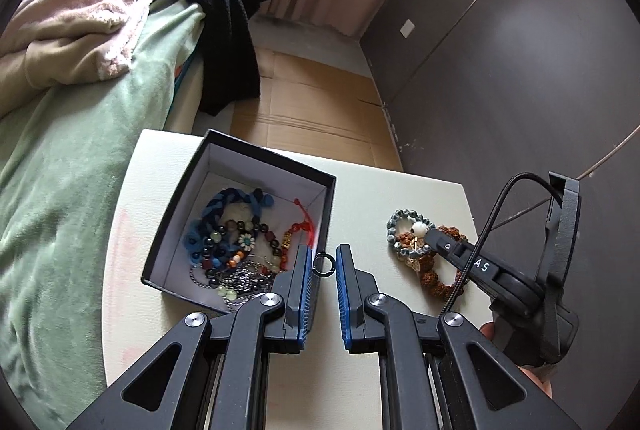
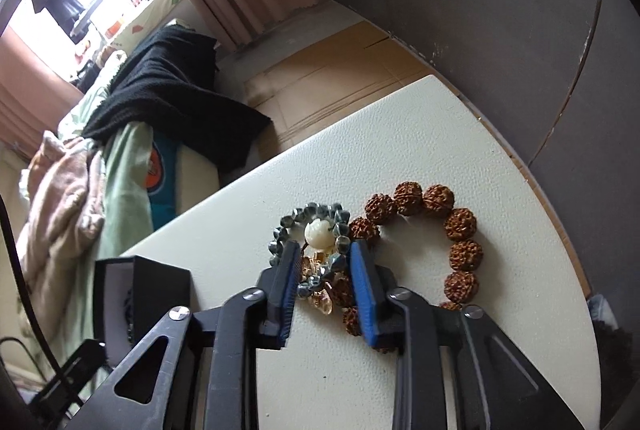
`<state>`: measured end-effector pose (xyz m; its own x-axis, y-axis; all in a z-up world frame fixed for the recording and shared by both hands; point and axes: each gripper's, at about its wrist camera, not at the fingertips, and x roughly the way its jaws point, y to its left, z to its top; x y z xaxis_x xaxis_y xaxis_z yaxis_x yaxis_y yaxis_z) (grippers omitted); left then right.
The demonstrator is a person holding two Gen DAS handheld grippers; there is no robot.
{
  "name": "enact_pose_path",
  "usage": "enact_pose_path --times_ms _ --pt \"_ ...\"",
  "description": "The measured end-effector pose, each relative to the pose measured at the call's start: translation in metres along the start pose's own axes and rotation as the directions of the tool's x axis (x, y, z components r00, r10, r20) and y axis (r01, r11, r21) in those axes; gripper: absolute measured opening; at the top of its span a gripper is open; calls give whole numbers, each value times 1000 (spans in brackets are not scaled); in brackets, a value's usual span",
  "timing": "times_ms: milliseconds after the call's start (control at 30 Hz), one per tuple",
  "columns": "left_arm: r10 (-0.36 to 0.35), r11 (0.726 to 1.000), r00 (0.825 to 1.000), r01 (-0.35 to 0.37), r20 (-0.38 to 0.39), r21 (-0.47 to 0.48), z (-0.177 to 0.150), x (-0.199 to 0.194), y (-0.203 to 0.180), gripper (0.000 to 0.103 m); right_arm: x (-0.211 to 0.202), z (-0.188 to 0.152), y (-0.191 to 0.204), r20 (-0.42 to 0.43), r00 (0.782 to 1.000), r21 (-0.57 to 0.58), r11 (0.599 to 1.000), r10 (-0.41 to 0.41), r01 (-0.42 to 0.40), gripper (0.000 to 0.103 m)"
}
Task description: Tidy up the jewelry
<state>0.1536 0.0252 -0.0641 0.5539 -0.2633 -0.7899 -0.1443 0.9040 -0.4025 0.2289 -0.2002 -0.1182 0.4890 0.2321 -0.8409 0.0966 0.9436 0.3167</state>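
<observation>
An open black box (image 1: pixel 240 166) on the white table (image 1: pixel 392 198) holds several bead bracelets and chains. My left gripper (image 1: pixel 323 253) is open above the box's right wall, with a small dark ring (image 1: pixel 323 265) between its fingers; whether the ring is touched I cannot tell. My right gripper (image 2: pixel 325 251) is open, lowered around a grey bead bracelet (image 2: pixel 310 211) with a white flower bead and gold charms (image 2: pixel 320 294). A brown seed-bead bracelet (image 2: pixel 456 222) lies touching it on the right. The right gripper also shows in the left wrist view (image 1: pixel 430 238) over both bracelets.
A bed with green, pink and black cloths (image 1: pixel 80 70) lies left of the table. Cardboard (image 1: pixel 312 102) covers the floor beyond. A dark cabinet wall (image 1: pixel 500 70) stands at right. The black box also shows in the right wrist view (image 2: pixel 160 286) at left.
</observation>
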Motion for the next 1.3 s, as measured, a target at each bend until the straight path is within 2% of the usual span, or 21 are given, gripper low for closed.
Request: enact_pose_path --times_ms 100,267,600,800,900,933,967,1000,1033,1067,1133,1300 --pt "-3 1000 1000 3 1 -6 0 -1 1 12 -2 0 -2 2 999 -13 999 -33 33 10" --pt "-11 1000 1000 11 14 -15 2 -7 4 12 -9 -1 -13 -15 1000 2 1000 -7 7 10" --pt "4 999 999 -2 49 -48 6 -17 16 12 -46 -3 -19 19 985 41 984 171 -171 10" --pt "23 997 999 -20 39 -69 7 -13 23 12 -61 -6 -6 31 960 17 960 278 -278 10" --pt "6 996 1000 -3 31 -89 9 -11 27 13 -66 -6 1 35 952 11 952 306 -306 8" --pt "-8 995 1000 10 25 -98 10 -10 29 16 -69 -6 3 36 944 11 945 328 -328 2" --pt "-19 994 1000 20 18 -111 11 -9 32 20 -68 -6 6 35 940 12 940 339 -340 2" --pt "-18 992 1000 20 14 -121 11 -9 35 37 -71 -6 8 38 934 13 934 356 -357 2" --pt "-14 992 1000 16 20 -129 12 -10 38 57 -73 -6 11 42 931 10 931 363 -364 2" --pt "-5 991 1000 9 31 -133 12 -12 40 65 -75 -7 13 46 929 4 930 368 -369 2" --pt "6 989 998 3 58 -147 13 -18 45 68 -77 -8 19 52 927 -16 929 371 -371 2" --pt "5 986 999 4 51 -168 14 -20 54 68 -59 -10 27 -18 955 -33 955 296 -296 3"
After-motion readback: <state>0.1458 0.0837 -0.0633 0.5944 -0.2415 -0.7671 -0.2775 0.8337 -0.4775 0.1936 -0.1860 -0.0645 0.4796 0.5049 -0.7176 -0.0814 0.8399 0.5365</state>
